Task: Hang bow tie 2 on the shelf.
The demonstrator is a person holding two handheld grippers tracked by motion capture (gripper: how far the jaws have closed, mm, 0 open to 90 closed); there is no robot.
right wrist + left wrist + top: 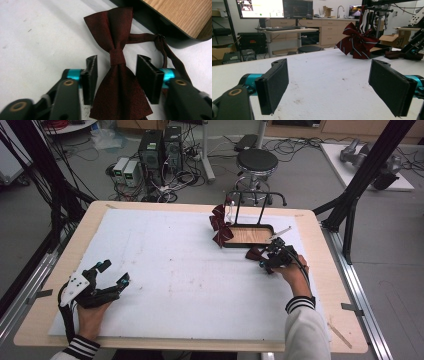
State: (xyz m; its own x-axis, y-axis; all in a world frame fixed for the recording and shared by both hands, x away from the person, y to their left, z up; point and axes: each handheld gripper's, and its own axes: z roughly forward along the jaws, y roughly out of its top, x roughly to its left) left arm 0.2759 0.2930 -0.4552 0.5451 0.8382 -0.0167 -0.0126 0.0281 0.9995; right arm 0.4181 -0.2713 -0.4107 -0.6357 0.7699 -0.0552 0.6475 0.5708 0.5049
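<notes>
A dark red bow tie point(116, 57) lies flat on the white sheet beside the black tray point(175, 37), its strap trailing toward the tray's edge. My right gripper point(117, 75) is open and straddles it, one jaw on each side of the knot and neither pressing on it. From above, the right gripper point(270, 257) sits over the bow tie point(254, 252) just in front of the tray point(247, 243). Striped red bows point(220, 225) hang at the tray's left end on a black stand point(250, 195). My left gripper point(107, 280) rests wide open and empty at the near left, its fingers point(274, 85) far apart.
The white sheet point(175, 270) covers most of the wooden table point(320, 270). In the left gripper view the striped bows point(359, 43) hang far ahead on the right. A stool point(256, 162) and computer boxes point(160, 147) stand on the floor behind the table.
</notes>
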